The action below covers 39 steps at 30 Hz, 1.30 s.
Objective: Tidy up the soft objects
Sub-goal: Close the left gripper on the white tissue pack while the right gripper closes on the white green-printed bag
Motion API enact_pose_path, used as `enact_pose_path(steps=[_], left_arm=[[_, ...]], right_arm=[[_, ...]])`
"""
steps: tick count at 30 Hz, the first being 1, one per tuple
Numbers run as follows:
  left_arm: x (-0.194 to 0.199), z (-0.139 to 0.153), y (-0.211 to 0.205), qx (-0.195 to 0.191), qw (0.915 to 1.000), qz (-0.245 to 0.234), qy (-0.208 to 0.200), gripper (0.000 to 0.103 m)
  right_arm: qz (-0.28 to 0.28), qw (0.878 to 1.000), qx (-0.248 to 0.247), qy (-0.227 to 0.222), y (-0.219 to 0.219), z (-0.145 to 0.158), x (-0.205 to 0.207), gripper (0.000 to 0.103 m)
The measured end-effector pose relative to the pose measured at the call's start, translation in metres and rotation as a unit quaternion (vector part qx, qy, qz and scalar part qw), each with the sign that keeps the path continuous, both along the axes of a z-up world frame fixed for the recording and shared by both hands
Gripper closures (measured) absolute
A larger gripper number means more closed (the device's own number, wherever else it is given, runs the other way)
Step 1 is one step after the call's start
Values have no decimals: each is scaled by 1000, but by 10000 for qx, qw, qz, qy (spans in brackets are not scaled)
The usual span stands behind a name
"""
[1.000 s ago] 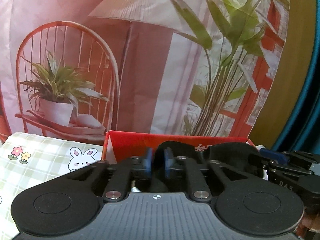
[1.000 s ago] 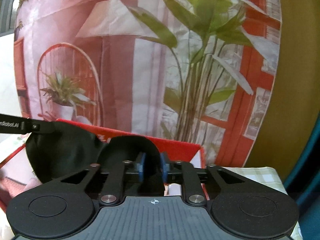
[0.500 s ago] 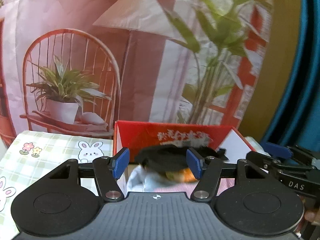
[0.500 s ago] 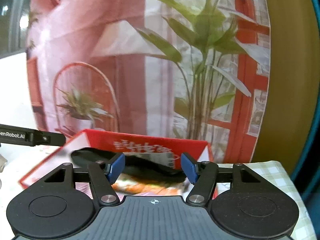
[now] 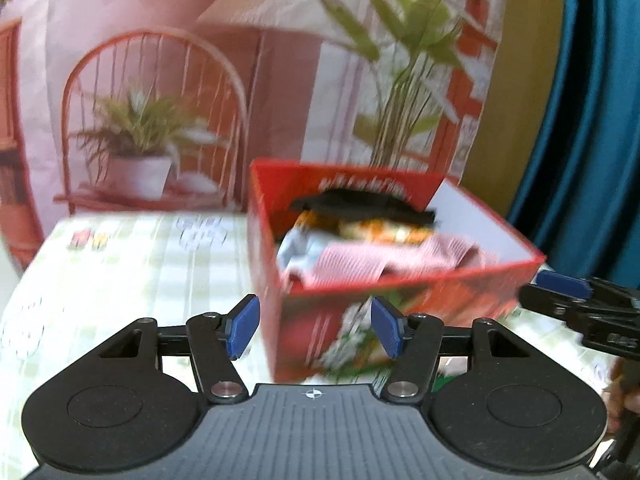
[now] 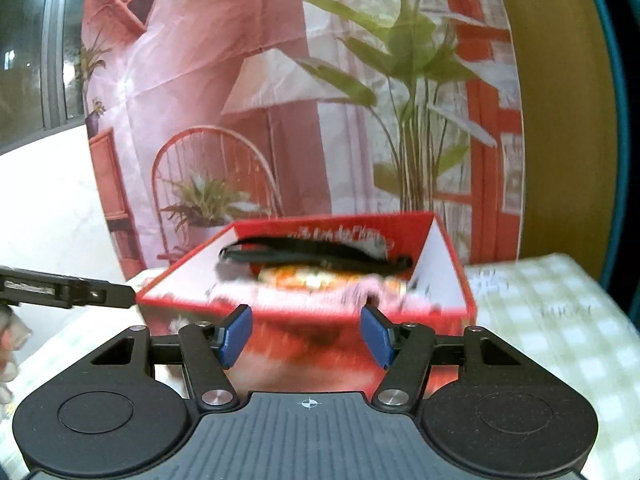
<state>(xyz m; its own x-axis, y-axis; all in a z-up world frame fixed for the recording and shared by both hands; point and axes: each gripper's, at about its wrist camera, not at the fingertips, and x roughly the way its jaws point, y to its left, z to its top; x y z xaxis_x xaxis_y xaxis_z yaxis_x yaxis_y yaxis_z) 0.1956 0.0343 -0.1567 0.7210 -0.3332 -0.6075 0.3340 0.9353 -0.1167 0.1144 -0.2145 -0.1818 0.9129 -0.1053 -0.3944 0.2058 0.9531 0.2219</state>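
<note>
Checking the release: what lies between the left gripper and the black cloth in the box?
In the left wrist view, the red box's near wall and pink striped fabric lie between the open left gripper and the black cloth.

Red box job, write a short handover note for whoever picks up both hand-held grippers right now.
Left hand-held gripper: open, empty, jaws just opened, in front of the box.
Right hand-held gripper: open, empty, jaws just opened, also facing the box.
Red cardboard box stands on the green checked tablecloth.
Done: the black fabric piece lies on top of the pile in the box, over an orange patterned cloth, a pink ribbed cloth and a pale blue cloth.
Left: no loose soft items show on the cloth; check outside these views.
</note>
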Motion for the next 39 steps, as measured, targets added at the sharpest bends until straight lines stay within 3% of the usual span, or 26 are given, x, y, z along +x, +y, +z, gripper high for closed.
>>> enact_pose_path(steps=[8, 14, 17, 24, 34, 39], left_arm=[[3, -55, 8, 102, 9971, -19, 750, 39], [5, -72, 11, -50, 9940, 114, 1091, 39], [0, -75, 10, -17, 9937, 82, 1114, 39], [-15, -76, 18, -112, 9937, 342, 1061, 61], [-49, -71, 21, -175, 9928, 654, 988, 64], [-69, -70, 19, 15, 9933, 842, 796, 64]], right_arm=[[64, 9985, 214, 499, 11, -23, -30, 45], [-108, 9968, 385, 690, 4, -33, -37, 45], [-49, 9962, 413, 768, 4, -34, -39, 45], [68, 9935, 556, 988, 10, -37, -47, 45], [60, 9892, 644, 1319, 16, -42, -58, 45], [38, 9864, 770, 1453, 18, -46, -67, 45]])
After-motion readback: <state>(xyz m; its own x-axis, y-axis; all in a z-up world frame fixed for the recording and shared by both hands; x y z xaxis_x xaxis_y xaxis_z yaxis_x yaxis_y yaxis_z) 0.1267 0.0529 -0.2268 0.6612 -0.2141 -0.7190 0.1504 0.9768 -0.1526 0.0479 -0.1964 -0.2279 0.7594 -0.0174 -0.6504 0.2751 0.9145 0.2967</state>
